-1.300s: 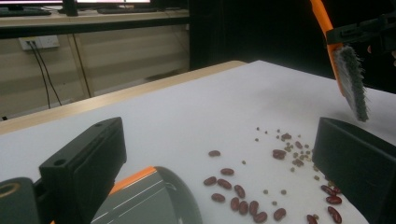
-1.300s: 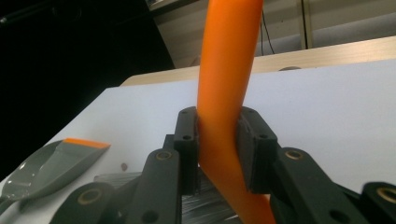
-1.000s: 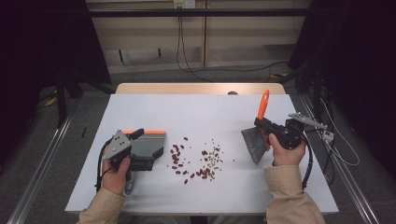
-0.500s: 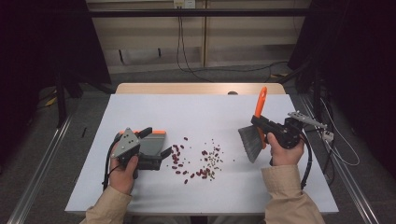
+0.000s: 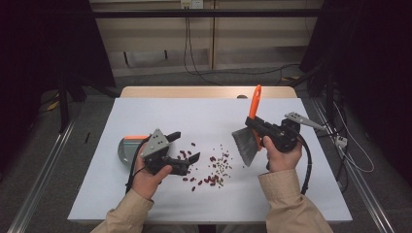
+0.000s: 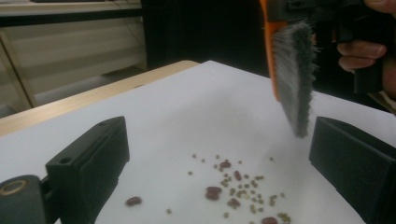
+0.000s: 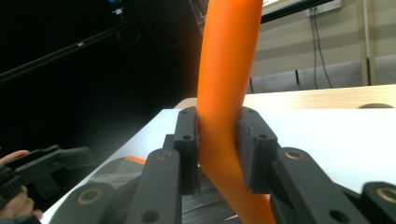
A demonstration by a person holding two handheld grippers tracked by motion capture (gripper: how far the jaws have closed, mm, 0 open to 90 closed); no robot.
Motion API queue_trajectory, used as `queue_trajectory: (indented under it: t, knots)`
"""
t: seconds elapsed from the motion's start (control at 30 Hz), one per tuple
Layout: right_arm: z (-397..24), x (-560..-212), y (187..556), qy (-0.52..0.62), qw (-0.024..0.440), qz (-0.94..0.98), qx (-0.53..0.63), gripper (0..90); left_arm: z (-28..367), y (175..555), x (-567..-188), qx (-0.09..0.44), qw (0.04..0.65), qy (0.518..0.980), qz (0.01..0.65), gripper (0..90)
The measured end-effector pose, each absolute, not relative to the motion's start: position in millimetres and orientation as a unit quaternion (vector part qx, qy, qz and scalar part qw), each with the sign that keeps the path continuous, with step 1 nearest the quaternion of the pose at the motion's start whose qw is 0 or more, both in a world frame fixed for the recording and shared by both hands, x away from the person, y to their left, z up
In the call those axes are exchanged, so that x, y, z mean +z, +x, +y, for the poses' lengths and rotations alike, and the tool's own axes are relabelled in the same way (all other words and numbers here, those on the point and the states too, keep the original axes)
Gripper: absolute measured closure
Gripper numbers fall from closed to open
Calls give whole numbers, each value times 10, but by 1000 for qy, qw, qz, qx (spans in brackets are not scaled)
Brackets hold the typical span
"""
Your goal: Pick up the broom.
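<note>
Your left gripper (image 5: pixel 186 146) has let go of the dustpan (image 5: pixel 127 148), now behind it, and hangs spread beside the beans (image 5: pixel 214 171), while your right gripper (image 5: pixel 256 127) pinches the brush (image 5: pixel 248 132) beyond them, so sweeping lacks a pan.

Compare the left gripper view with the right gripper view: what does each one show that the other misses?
Left gripper view: the open left gripper, scattered beans, grey bristles. Right gripper view: the right gripper shut on the orange handle, with the dustpan beyond. Both: the brush and the white table cover.
</note>
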State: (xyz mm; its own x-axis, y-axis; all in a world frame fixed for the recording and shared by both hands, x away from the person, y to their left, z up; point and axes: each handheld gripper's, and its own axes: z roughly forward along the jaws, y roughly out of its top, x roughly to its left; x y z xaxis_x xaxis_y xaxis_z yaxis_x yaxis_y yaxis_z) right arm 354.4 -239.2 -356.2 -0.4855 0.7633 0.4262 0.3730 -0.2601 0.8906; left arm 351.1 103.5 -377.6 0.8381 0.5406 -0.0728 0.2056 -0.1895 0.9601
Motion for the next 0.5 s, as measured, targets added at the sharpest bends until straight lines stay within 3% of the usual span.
queue_trajectory:
  t: [0.5]
  knots:
    - [-1908,-3545,3597,453,128,597,650,719,664,3568,-3799,124,587,760,250,107]
